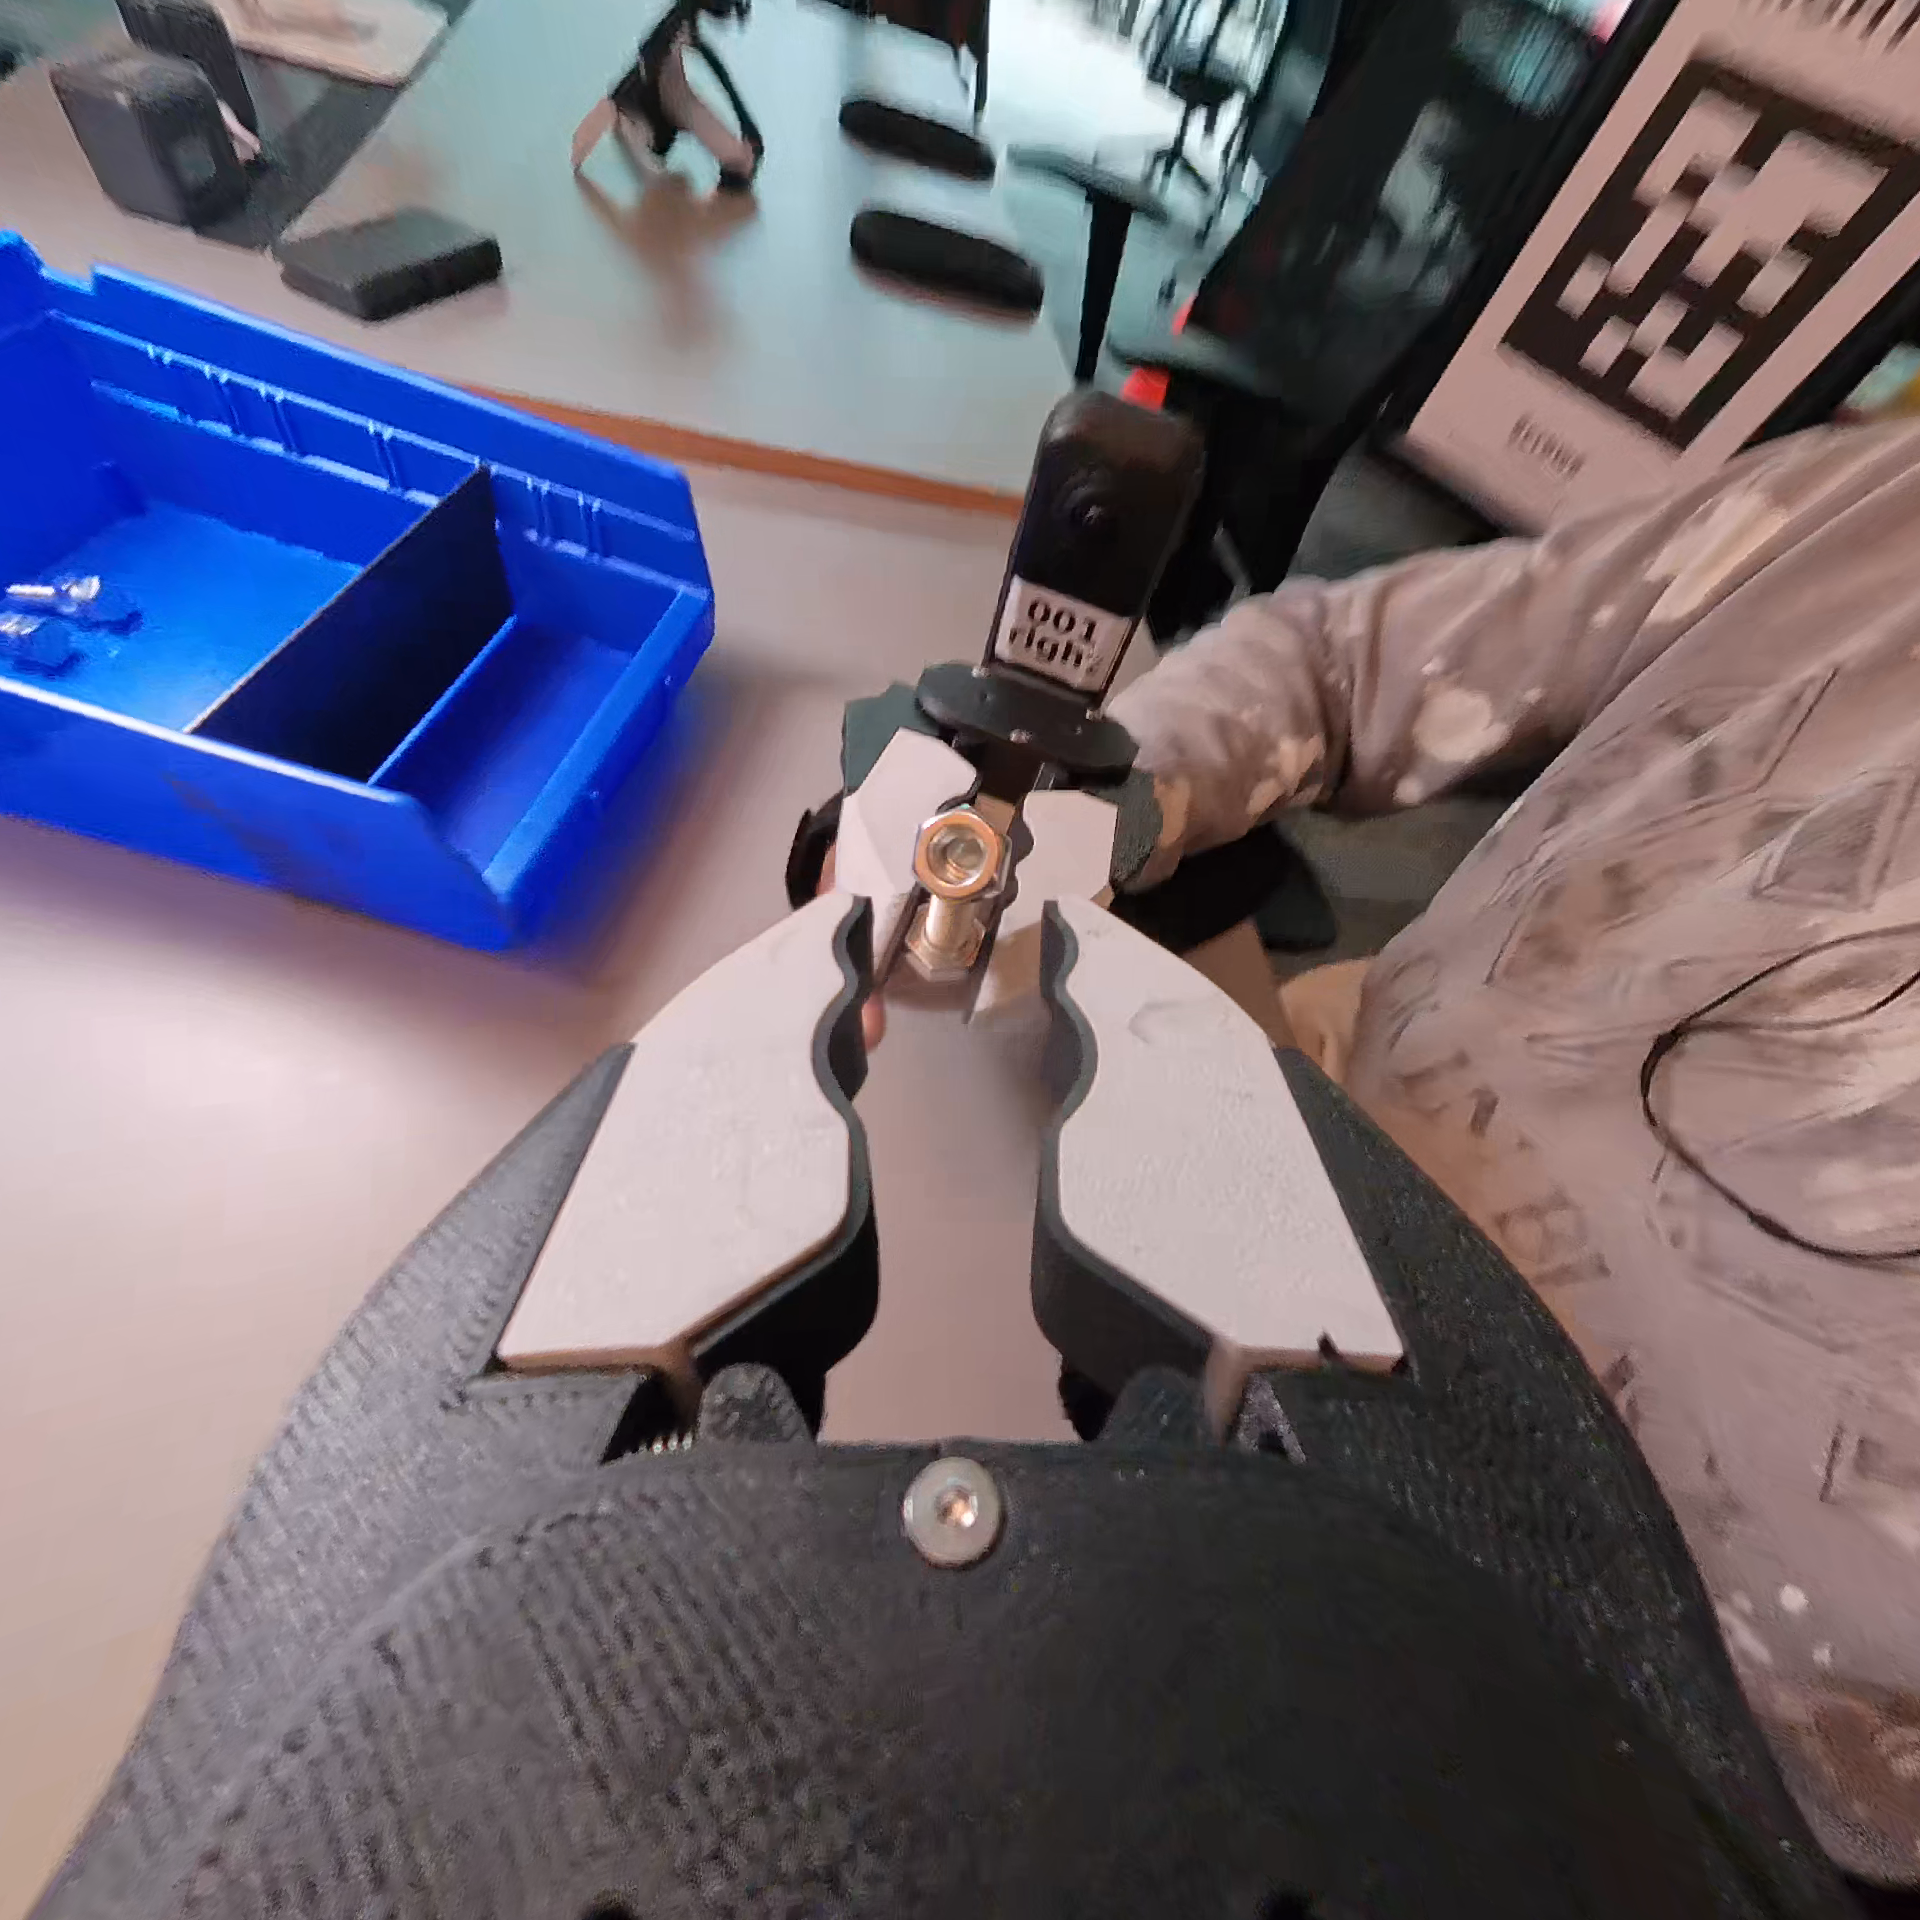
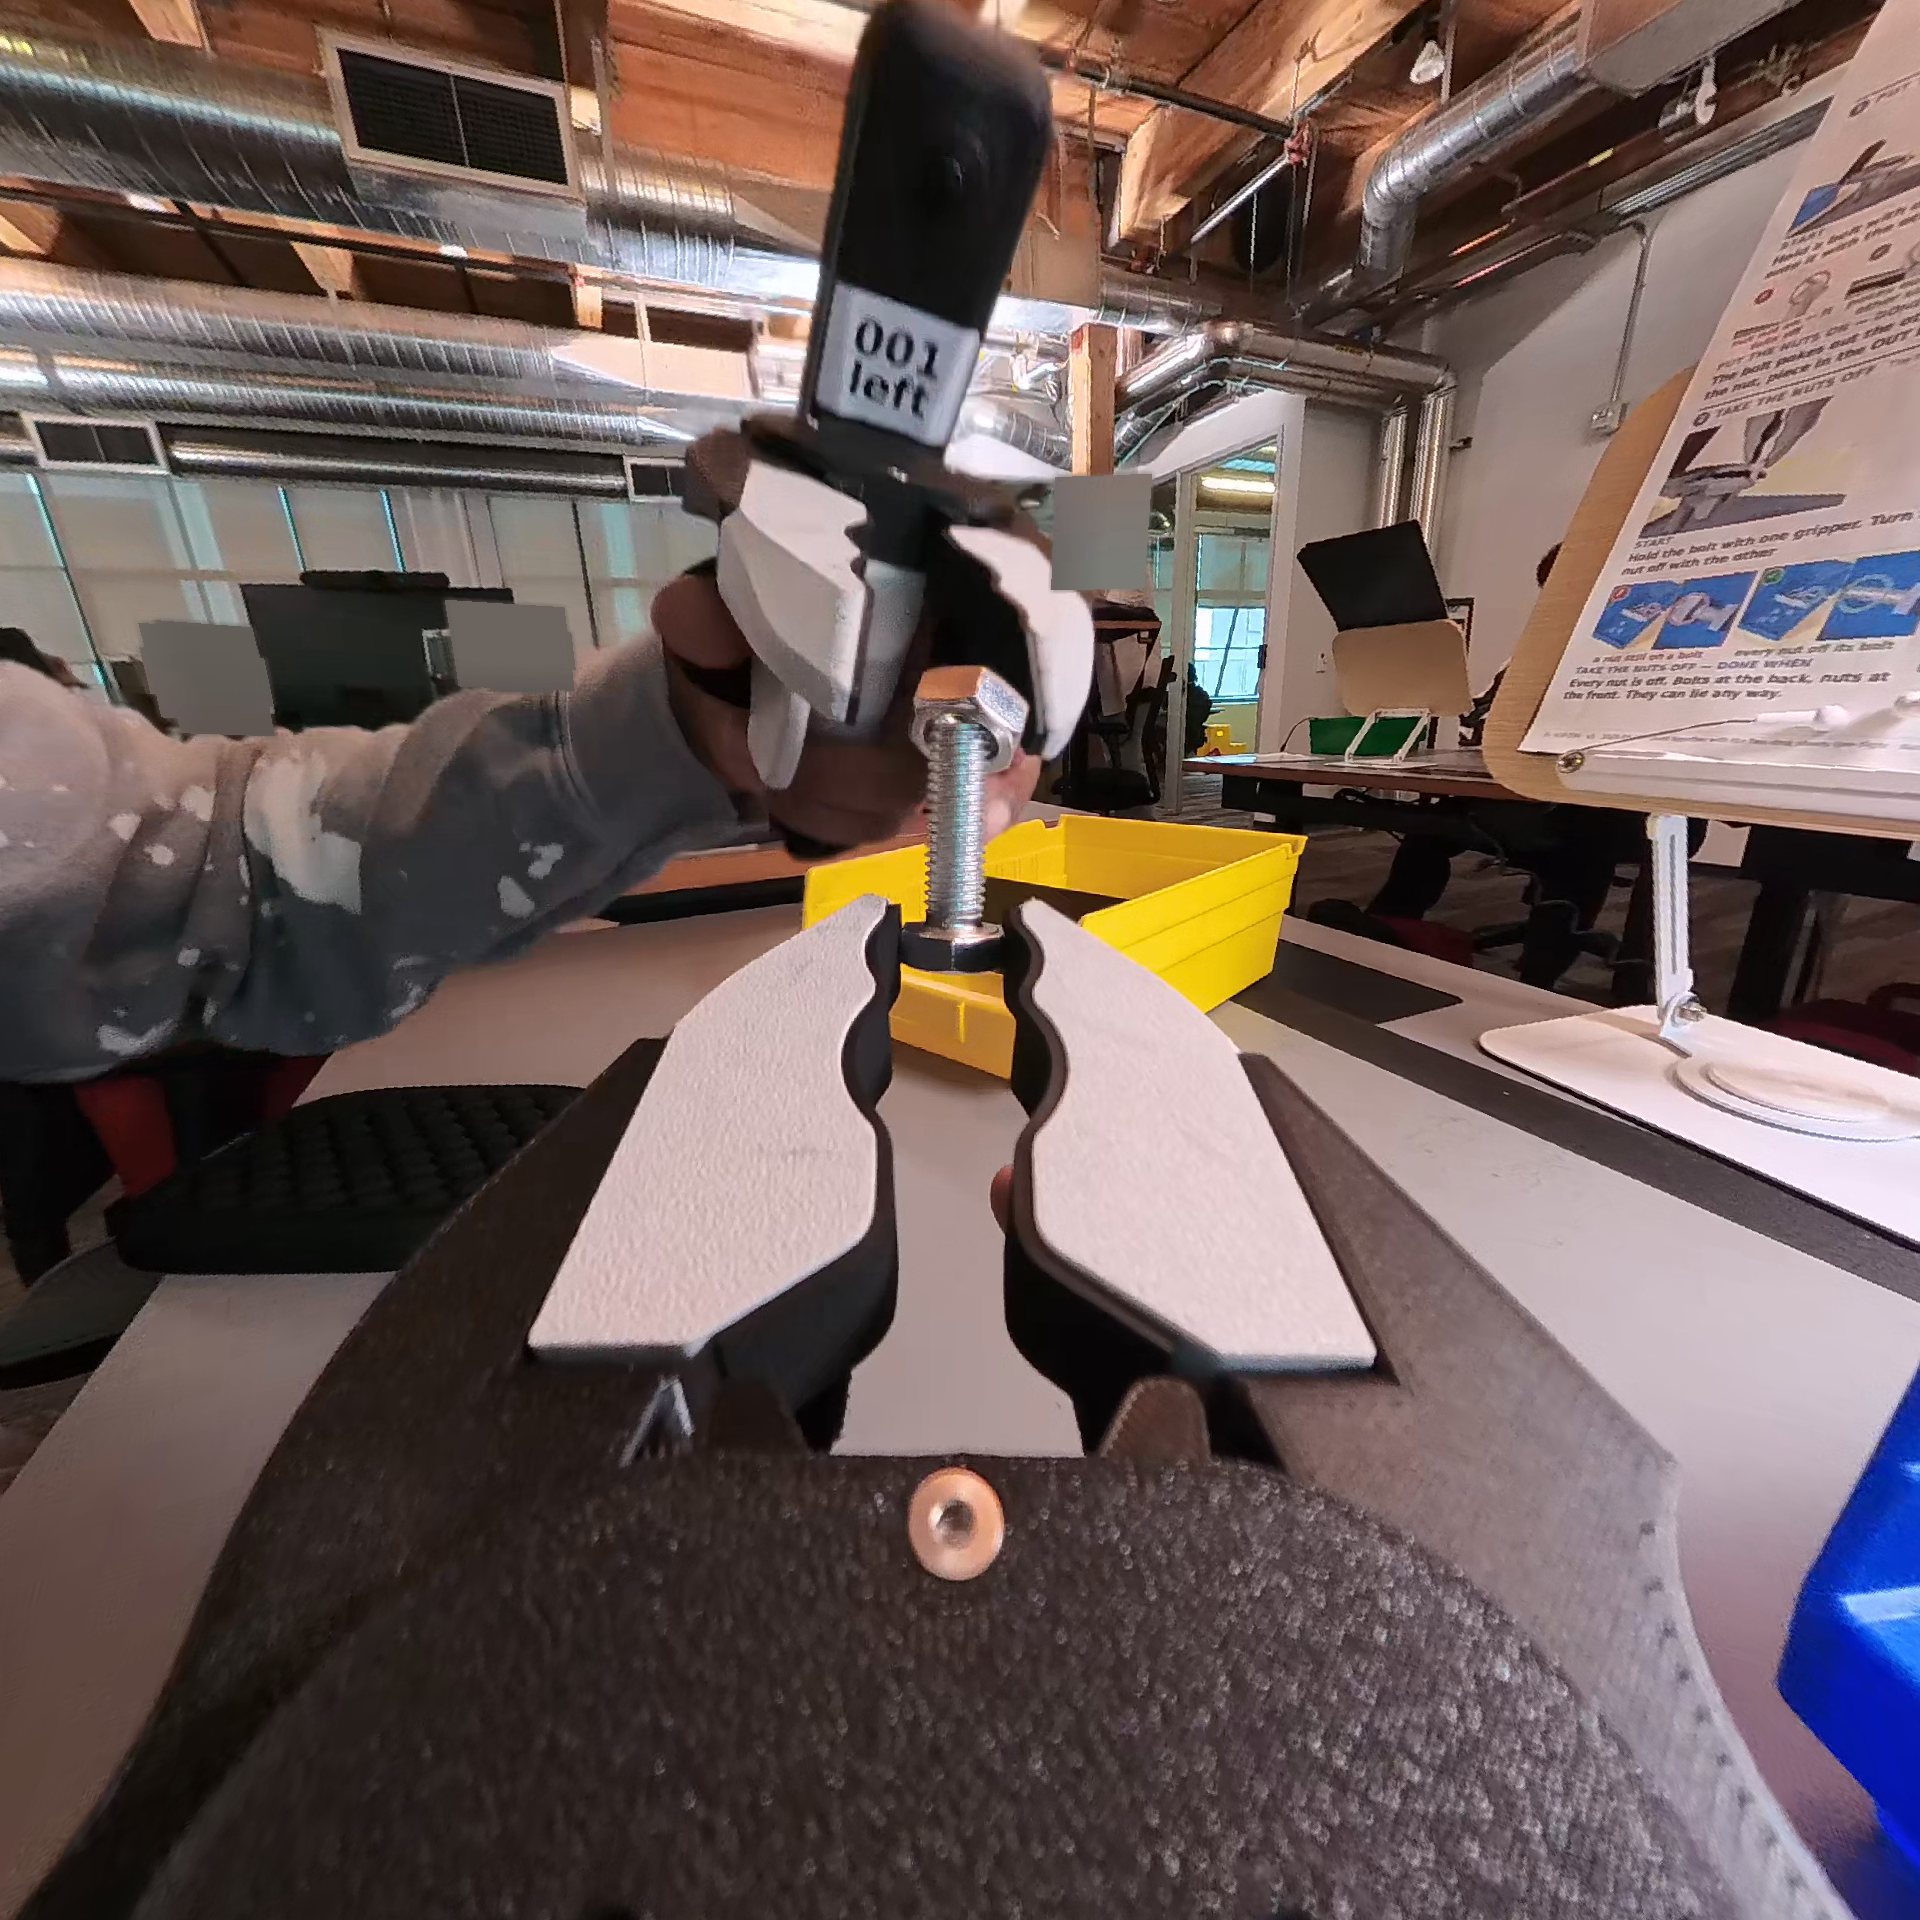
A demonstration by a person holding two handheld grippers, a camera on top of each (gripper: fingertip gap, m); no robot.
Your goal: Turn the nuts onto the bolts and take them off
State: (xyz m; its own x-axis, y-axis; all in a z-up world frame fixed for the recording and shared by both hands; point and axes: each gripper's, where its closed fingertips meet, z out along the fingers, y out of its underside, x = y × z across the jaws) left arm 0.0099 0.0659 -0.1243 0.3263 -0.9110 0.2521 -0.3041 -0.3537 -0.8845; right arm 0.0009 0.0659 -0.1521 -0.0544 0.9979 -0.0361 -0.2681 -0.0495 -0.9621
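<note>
A silver bolt [image 2: 956, 831] stands upright with its head clamped between the tips of my right gripper [image 2: 951, 940]. A silver hex nut [image 2: 971, 707] sits on the top end of its thread. My left gripper [image 2: 914, 743] hangs over the nut from above, jaws apart, with a finger on each side of the nut and no grip on it. In the left wrist view, the open left gripper [image 1: 956, 920] looks down on the nut [image 1: 961, 852] and the bolt [image 1: 940, 920], with the right gripper [image 1: 935, 971] beyond holding the bolt head.
A blue divided bin [image 1: 582, 665] stands on the table to the left, with several small metal parts [image 1: 52, 613] in its far compartment. A yellow bin [image 2: 1164, 914] stands behind the bolt. An instruction sheet on a stand [image 2: 1714, 468] is at the right. A black mat [image 2: 343, 1174] lies at the left. Only a small space, under 4 cm, lies between the two pairs of fingers.
</note>
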